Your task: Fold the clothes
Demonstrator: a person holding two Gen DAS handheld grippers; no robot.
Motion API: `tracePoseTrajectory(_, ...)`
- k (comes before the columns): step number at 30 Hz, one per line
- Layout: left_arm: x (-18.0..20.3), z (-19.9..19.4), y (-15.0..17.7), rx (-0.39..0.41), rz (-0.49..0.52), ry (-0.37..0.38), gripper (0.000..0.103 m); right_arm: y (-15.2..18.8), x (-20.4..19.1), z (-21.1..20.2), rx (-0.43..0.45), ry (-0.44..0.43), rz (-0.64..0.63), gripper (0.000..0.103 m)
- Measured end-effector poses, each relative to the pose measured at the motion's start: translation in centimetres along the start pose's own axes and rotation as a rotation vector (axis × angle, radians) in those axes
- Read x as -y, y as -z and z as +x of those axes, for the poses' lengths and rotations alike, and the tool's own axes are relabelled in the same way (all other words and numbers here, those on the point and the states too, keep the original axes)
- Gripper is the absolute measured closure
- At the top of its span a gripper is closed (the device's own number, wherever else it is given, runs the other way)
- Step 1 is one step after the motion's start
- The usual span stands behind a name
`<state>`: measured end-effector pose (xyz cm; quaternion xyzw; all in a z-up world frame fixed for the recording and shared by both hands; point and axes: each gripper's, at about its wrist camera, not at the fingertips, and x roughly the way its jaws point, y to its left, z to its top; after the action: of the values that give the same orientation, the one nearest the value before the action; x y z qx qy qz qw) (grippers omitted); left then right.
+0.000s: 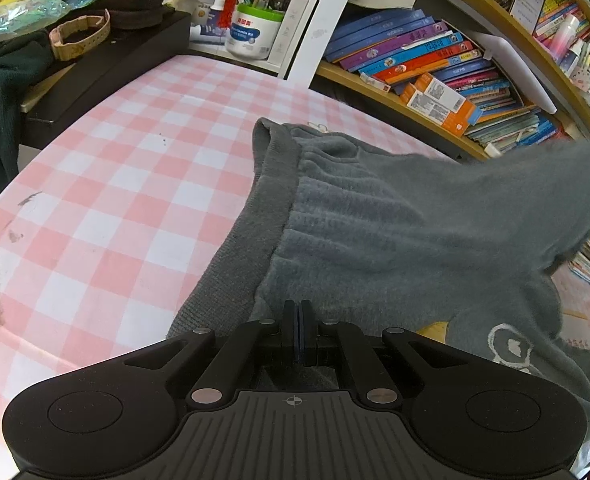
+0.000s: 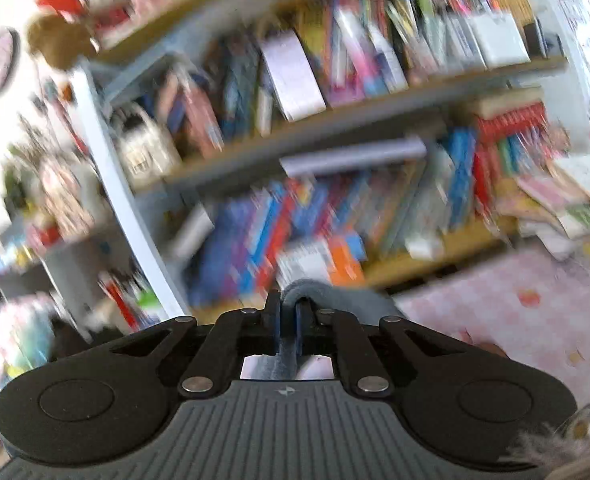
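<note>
A grey fleece sweater [image 1: 375, 216] lies spread on the pink-and-white checked tabletop [image 1: 107, 184], its ribbed hem [image 1: 255, 208] turned toward the open cloth; a white cartoon print [image 1: 511, 348] shows on its near right part. The left claw [image 1: 299, 320] sits low at the near edge of the sweater, its jaws pressed together on the grey fabric; the garment's right side rises off the tabletop in a blurred peak toward the frame's edge. In the right wrist view the right claw [image 2: 289, 308] has its jaws clamped on a fold of the same grey sweater [image 2: 315, 290], which curls over the fingertips; behind it a bookshelf [image 2: 335, 120] packed with books is smeared by motion blur.
</note>
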<state>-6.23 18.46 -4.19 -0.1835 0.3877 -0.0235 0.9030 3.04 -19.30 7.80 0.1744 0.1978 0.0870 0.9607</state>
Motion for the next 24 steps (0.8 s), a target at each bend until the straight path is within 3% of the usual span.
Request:
tracePoseTrajectory(2,0.1,0.0,-0.1,-0.001,0.000,0.000,0.098,1.9,2.7,1.8,-0.192,0.102,0.125,0.091)
tracePoseTrajectory(4,0.1,0.1,-0.1,-0.003,0.001,0.000,0.098,4.0,6.6,3.1,-0.389,0.151,0.340,0.090)
tracePoseTrajectory(6,0.1,0.1,-0.1,-0.003,0.001,-0.002,0.098,5.7,9.5,2.8,-0.460,0.126,0.507,0.080)
tracePoseTrajectory(8,0.1,0.1,-0.1,-0.004,0.003,-0.006,0.098,6.1,11.0,2.0,-0.440,0.136,0.563,0.063)
tracePoseTrajectory(14,0.3,0.2,-0.2,-0.008,-0.010,-0.017,0.098,5.1,14.4,0.0,-0.362,0.154,0.677,0.047)
tracePoseTrajectory(18,0.7,0.2,-0.2,-0.007,-0.015,-0.037,0.098,4.2,17.1,0.8,-0.356,0.203,0.765,0.047)
tracePoseTrajectory(21,1.0,0.3,-0.3,-0.010,-0.016,-0.056,0.098,4.6,19.0,2.1,-0.363,0.220,0.831,0.054)
tracePoseTrajectory(24,1.3,0.4,-0.4,-0.018,-0.012,-0.074,0.098,3.5,19.7,4.2,-0.384,0.233,0.822,0.085)
